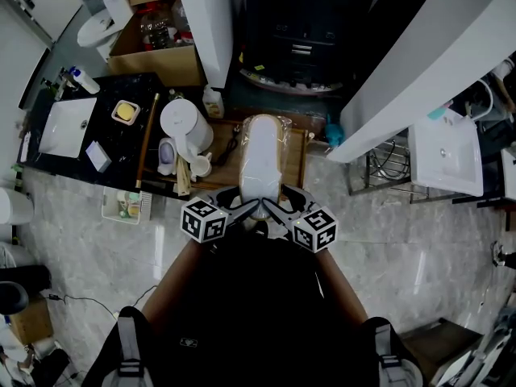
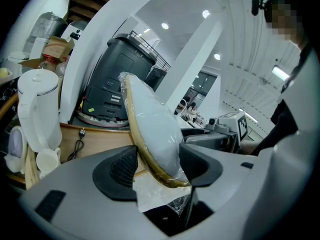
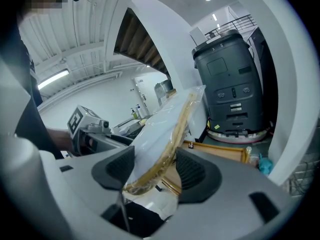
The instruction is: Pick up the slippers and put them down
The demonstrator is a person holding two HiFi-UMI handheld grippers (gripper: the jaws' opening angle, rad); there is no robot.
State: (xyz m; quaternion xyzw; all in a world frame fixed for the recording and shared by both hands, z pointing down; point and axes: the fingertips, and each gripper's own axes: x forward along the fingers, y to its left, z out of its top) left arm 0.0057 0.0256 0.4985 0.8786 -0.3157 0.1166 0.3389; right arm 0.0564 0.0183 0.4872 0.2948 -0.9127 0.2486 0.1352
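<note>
**Wrapped slippers held in both tongs over a wooden tray**

In the centre of the head view I hold the slippers (image 1: 260,156), a white pair with a tan sole edge, sealed together in clear plastic. The left tongs (image 2: 157,166) are clenched on the near end of the pack, one jaw on the sole side and the other on the white upper. The right tongs (image 3: 155,171) are clamped on the same end from the other side. The pack tilts up and away from me, above a wooden tray (image 1: 305,156). I cannot tell whether its far end touches the tray.

I judge the pack light and soft. The upper will squash under pressure and the plastic looks slick and crinkly, so it could slide in the jaws. The sole edge looks like the firmest part, and that is where I would keep my hold.

Left of the tray, a black bench (image 1: 105,87) carries a white kettle (image 1: 184,123) and a soap dish (image 1: 125,112) with something yellow in it. At the upper left, an open cardboard box (image 1: 153,55) holds what seem to be bottles. A small clear basket (image 1: 125,206) at the bench's near edge holds a few small items too tiny to name.
</note>
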